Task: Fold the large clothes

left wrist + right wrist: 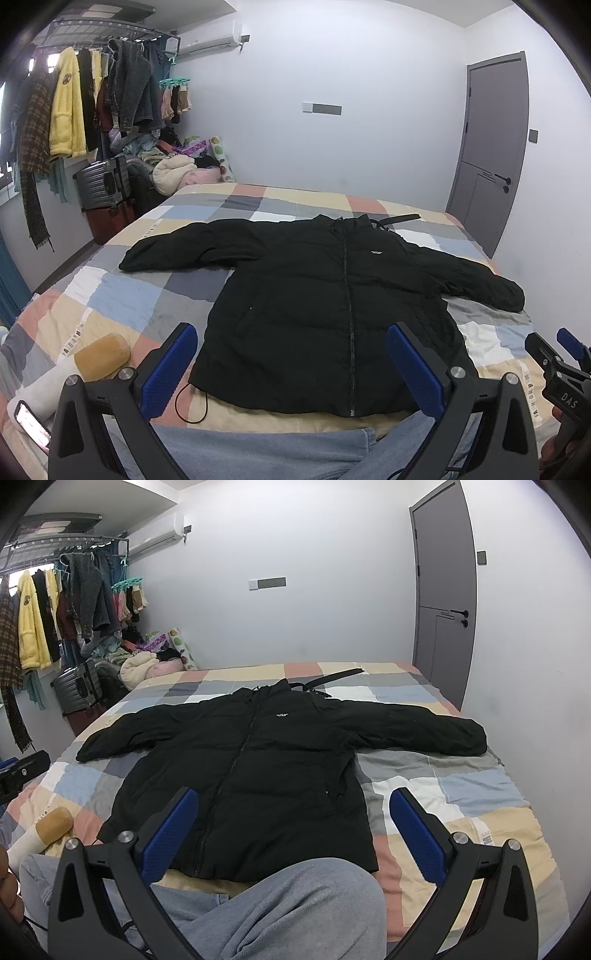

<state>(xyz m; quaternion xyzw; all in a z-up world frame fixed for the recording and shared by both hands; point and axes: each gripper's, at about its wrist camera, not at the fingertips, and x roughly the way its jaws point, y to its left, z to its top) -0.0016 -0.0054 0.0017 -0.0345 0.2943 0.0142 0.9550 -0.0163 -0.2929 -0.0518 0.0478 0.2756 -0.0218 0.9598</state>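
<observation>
Left gripper (291,363): blue-padded fingers (170,369) spread wide, nothing between them, no contact with any fabric. Right gripper (293,830): fingers (415,834) likewise spread wide and empty, touching nothing. Both grippers are held above the near edge of the bed, over the person's lap in grey trousers (295,912).

Black jacket (332,295): lies flat and front-up on the checked bedspread (122,295), zipper closed, both sleeves stretched out to the sides, collar toward the far wall. Its hem lies at the near edge of the bed, just beyond the trousers. A thin black cord (192,406) loops out from the hem's left corner.

A tan-and-white bolster (92,358) lies on the bedspread left of the jacket, apart from it. A grey door (443,590) stands in the far right wall.
</observation>
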